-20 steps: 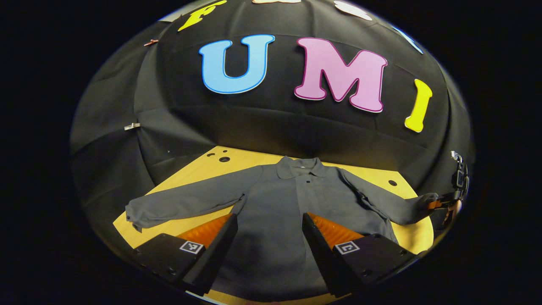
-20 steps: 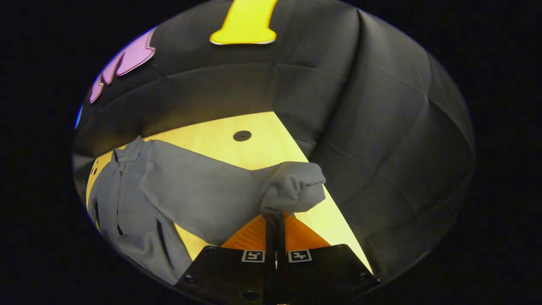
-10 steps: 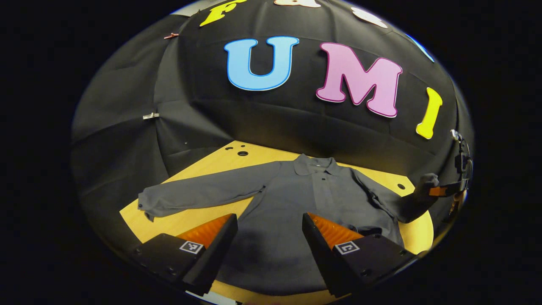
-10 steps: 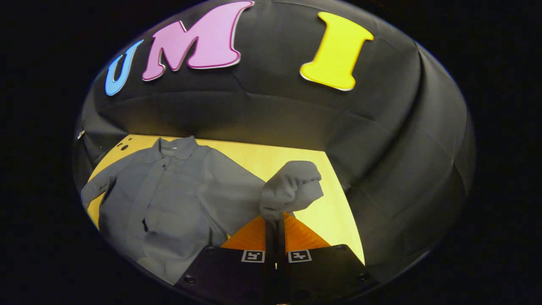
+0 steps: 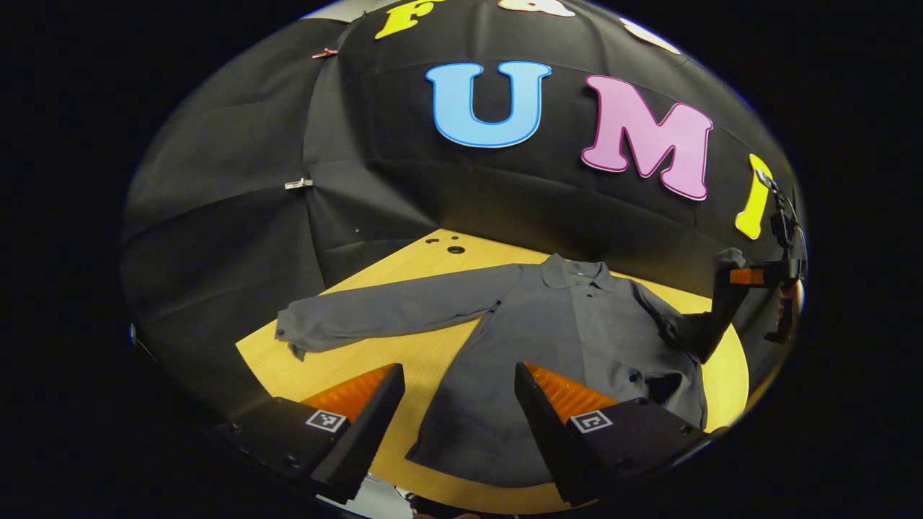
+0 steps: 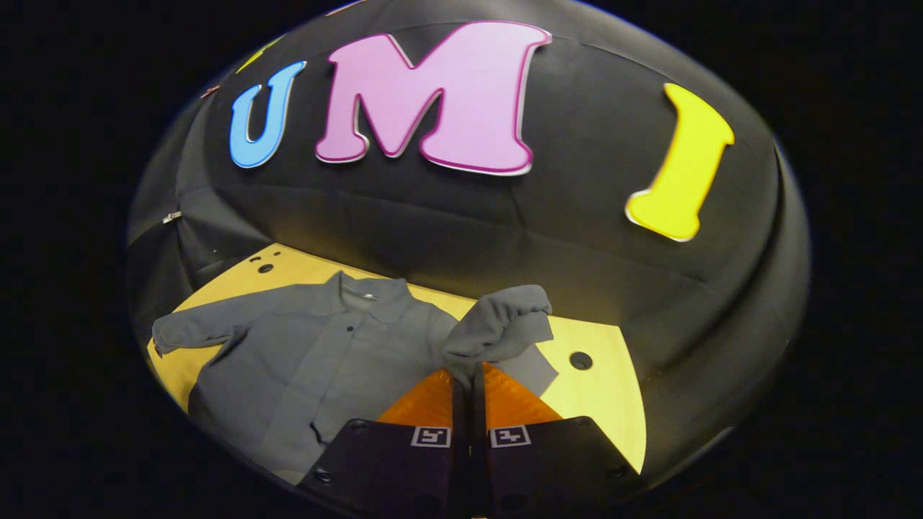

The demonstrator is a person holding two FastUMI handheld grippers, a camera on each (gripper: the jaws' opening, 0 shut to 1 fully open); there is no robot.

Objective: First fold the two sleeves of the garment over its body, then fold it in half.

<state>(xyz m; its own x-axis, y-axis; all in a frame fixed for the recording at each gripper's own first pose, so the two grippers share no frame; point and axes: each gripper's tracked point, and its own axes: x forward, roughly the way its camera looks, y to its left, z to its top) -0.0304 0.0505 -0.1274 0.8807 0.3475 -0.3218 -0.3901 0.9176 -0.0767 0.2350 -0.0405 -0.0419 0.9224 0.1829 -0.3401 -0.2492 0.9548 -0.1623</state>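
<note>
Above the counter (image 6: 598,404), the right gripper (image 6: 472,371) is clamped on the shirt's (image 6: 317,360) cuff (image 6: 497,328). The left gripper (image 5: 458,404) hangs apart. A thin pinch could let the cuff slip mid-fold.

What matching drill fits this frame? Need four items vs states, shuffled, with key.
Items:
1. right gripper
2. left gripper
3. far sleeve
4. table

States:
A. open, above the shirt body
B. lying flat, spread out
C. shut on the lifted sleeve cuff
D. yellow wood with round holes

Pairs: 1-C, 2-A, 3-B, 4-D
</note>
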